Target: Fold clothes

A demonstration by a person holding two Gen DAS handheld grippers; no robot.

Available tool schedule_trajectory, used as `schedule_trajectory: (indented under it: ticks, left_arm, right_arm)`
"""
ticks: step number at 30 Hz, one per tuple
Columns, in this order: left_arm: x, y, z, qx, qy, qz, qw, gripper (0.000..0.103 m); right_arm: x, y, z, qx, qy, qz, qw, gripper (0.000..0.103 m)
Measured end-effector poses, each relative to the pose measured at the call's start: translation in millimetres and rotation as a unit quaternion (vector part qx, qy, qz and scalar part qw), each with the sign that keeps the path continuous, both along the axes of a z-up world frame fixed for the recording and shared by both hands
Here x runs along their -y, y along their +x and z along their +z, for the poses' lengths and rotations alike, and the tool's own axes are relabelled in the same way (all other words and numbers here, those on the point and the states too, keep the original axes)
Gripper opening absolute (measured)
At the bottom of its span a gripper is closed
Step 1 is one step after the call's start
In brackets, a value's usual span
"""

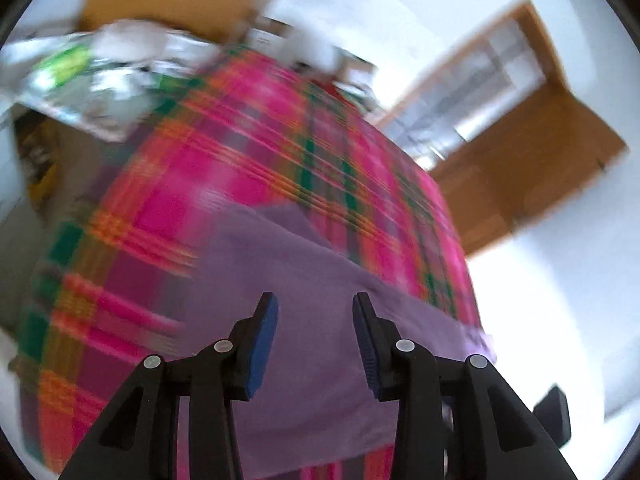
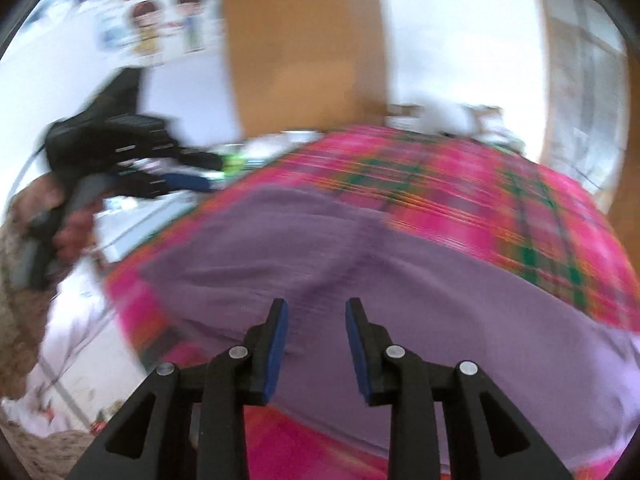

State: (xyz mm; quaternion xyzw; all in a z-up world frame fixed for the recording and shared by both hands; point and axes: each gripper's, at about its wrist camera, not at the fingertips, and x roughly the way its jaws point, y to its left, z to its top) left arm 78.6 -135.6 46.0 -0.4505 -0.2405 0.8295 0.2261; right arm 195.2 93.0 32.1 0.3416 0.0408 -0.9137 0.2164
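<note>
A purple garment (image 1: 316, 360) lies spread on a pink, green and orange plaid bedcover (image 1: 248, 152). My left gripper (image 1: 316, 308) hangs open above the garment with nothing between its blue pads. In the right wrist view the same purple garment (image 2: 360, 264) covers the near part of the plaid cover (image 2: 460, 184). My right gripper (image 2: 317, 312) is open over it, also holding nothing. The left gripper (image 2: 188, 172) shows at the left of that view, held by a hand (image 2: 68, 224), with its fingers apart. Both views are blurred by motion.
Bags and clutter (image 1: 100, 76) pile at the far end of the bed. A wooden door (image 1: 532, 168) and a glazed door (image 1: 472, 96) stand to the right. A brown wardrobe panel (image 2: 304, 44) and a cartoon poster (image 2: 160, 20) are on the wall. Light floor (image 2: 80, 344) lies left of the bed.
</note>
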Motion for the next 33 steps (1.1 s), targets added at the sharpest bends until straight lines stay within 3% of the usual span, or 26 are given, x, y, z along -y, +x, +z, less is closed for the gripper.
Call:
schedule_trajectory:
  ticks: [4,9,14,18,33]
  left_arm:
    - [-53,-3,-8,0.000,-0.017,-0.059,0.9981,0.039]
    - [-106,-12,-14,-0.006,-0.037,-0.110,0.9932,0.039]
    - [-152,-22,-30,0.009,-0.056,-0.151,0.9869,0.039]
    - [-180,-26,-40,0.012,-0.063,-0.173,0.9829,0.039]
    - [-246,-40,-62,0.021,-0.066,-0.220,0.9732,0.039]
  right_arm:
    - [-55,-11,-12,0.013,0.036,-0.101,0.994,0.030]
    - [-103,-18,-18,0.017,0.046,-0.181,0.982,0.030]
    - [-155,-38,-29,0.043,0.090,-0.259,0.961,0.030]
    - [-194,-47,-33,0.065,0.044,-0.286,0.955,0.030]
    - [-304,-33,-16,0.035,0.053,-0.400,0.914,0.032]
